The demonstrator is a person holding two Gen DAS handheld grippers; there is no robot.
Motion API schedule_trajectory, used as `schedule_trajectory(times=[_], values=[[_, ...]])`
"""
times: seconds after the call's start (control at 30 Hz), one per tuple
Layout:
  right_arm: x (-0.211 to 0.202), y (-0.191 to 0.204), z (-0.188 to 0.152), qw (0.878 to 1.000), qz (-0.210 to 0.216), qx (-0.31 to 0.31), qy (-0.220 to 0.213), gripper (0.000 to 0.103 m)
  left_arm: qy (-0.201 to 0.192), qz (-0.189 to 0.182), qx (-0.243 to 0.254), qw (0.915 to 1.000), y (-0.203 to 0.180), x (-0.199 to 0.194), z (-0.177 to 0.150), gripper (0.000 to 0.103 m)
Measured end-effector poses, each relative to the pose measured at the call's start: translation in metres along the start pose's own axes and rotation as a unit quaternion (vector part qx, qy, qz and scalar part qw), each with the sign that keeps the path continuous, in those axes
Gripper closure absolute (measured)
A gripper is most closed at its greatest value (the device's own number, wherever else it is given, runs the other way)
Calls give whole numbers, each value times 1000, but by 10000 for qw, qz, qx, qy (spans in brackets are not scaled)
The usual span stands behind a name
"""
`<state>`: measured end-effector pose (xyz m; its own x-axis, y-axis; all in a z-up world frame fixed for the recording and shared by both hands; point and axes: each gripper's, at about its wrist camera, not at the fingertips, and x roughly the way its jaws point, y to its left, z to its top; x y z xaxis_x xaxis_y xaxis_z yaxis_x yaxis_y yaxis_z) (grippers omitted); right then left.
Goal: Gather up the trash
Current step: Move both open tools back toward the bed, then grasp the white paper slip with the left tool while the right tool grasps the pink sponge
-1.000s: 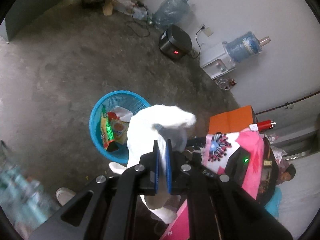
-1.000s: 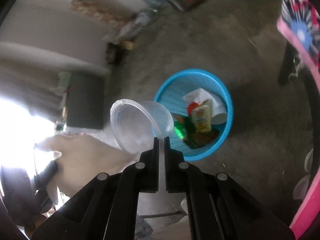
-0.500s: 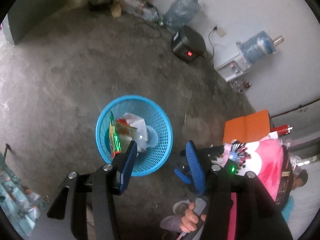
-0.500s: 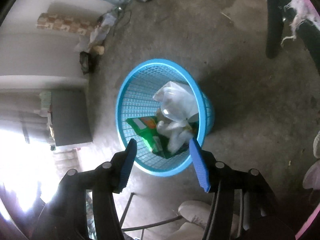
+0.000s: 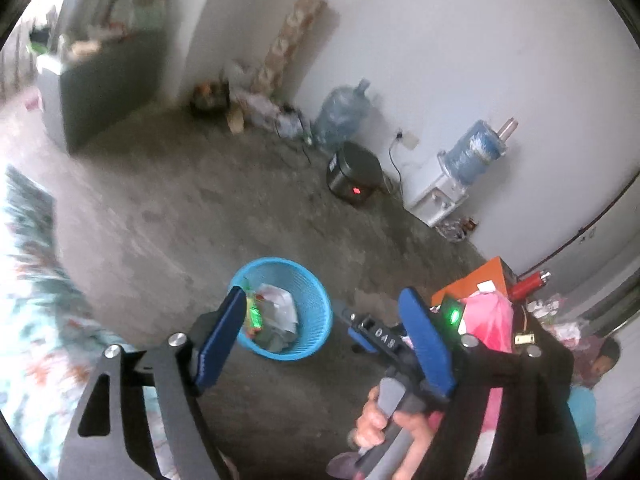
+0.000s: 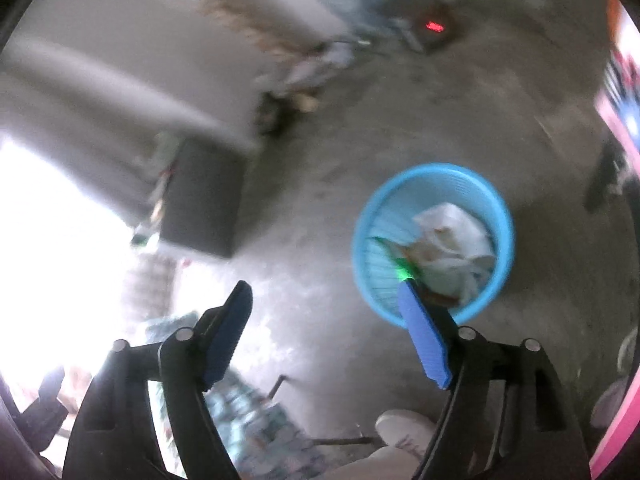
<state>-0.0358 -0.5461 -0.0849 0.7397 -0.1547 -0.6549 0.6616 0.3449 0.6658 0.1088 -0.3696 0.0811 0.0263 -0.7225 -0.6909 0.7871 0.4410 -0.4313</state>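
A blue mesh trash basket (image 5: pixel 316 300) stands on the grey concrete floor. Inside it lie white crumpled wrapping (image 5: pixel 280 312), a clear cup and snack wrappers. My left gripper (image 5: pixel 324 304) hangs above and in front of the basket, its jaws opening wide with nothing between the blue pads. In the right wrist view the same basket (image 6: pixel 368 216) sits to the right with the white trash (image 6: pixel 452 236) in it. My right gripper (image 6: pixel 326 294) is raised above the floor left of the basket, its jaws opening, empty. A hand (image 5: pixel 384 432) grips the right gripper's handle, low in the left wrist view.
A black cooker with a red light (image 5: pixel 354 174), a water dispenser (image 5: pixel 460 176) and a large water bottle (image 5: pixel 342 114) stand along the white wall. An orange box (image 5: pixel 480 284) and pink cloth (image 5: pixel 492 312) lie at the right. A dark cabinet (image 6: pixel 204 200) stands at the left. A shoe (image 6: pixel 404 426) shows below.
Both grippers let go: the white wad and the clear cup dropped into the basket. Both jaws opened wide and both hands rose and pulled back, so the basket looks smaller.
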Motion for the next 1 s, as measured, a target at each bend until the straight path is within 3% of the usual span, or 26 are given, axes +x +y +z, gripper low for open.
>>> schedule_trajectory(times=[0.23,0.5,0.67,0.73,0.83,1.0], values=[[-19,100,-41,9849,664,-1538,434,19,-818,306,357,9955,21,-124,-53,12],[-19,170,-96,9555,1170,-2514,1010,18,-1529,1331,3,9792,91,-237,-138,11],[-14,206,-143,9320,1396,-2994,1491,18,-1934,1898,-488,9614,131,-288,-189,10],[-11,220,-162,9223,1499,-3138,1686,18,-2074,2219,-687,9503,147,-305,-210,10],[-7,239,-187,9082,1606,-3363,1903,18,-2162,2567,-949,9372,165,-317,-227,10],[3,262,-229,8861,1713,-3651,2285,18,-2262,2840,-1275,9230,193,-330,-253,10]])
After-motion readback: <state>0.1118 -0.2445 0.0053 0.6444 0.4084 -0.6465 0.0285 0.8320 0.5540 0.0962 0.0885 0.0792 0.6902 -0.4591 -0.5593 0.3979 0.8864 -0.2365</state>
